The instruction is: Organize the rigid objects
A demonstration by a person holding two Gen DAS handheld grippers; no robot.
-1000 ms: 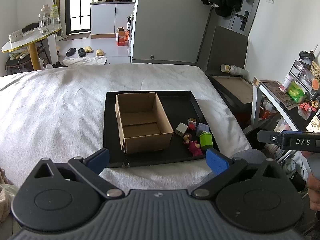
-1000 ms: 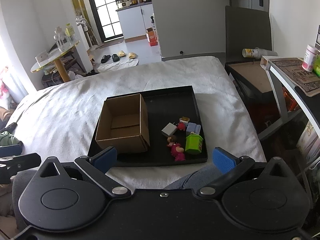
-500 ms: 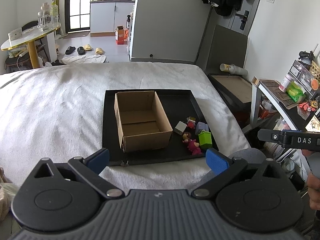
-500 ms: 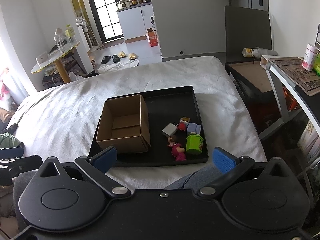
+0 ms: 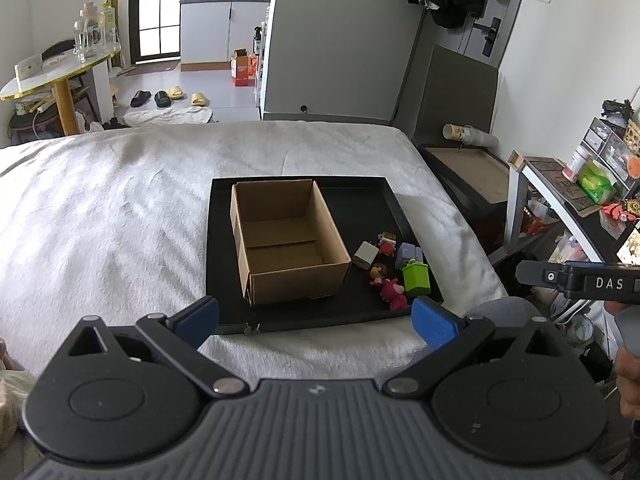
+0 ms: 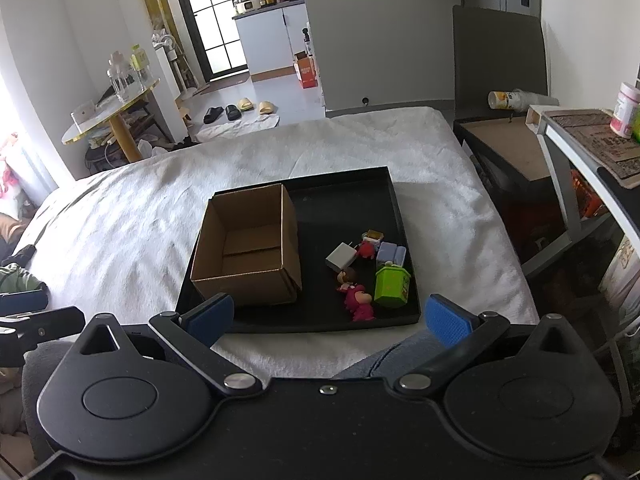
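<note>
An open, empty cardboard box (image 5: 284,240) (image 6: 248,248) stands on the left part of a black tray (image 5: 360,196) (image 6: 344,188) on a white bed. To the right of the box lie small toys: a green bin-shaped toy (image 5: 416,279) (image 6: 392,285), a red doll figure (image 5: 390,290) (image 6: 357,297), a white plug cube (image 5: 365,255) (image 6: 341,257), a lilac block (image 5: 409,253) (image 6: 391,253) and a small red-and-white piece (image 5: 386,242) (image 6: 370,242). My left gripper (image 5: 314,322) and right gripper (image 6: 326,316) are both open and empty, held short of the tray's near edge.
The white bedspread (image 5: 100,216) surrounds the tray. A dark side table (image 6: 516,148) and a cluttered shelf (image 5: 580,184) stand to the right of the bed. The right gripper's body (image 5: 576,280) shows at the left wrist view's right edge. A round table (image 5: 52,76) stands far left.
Both views have shifted only slightly; the tray sits a touch higher in the left wrist view. Both grippers stay open and nothing on the tray has moved.
</note>
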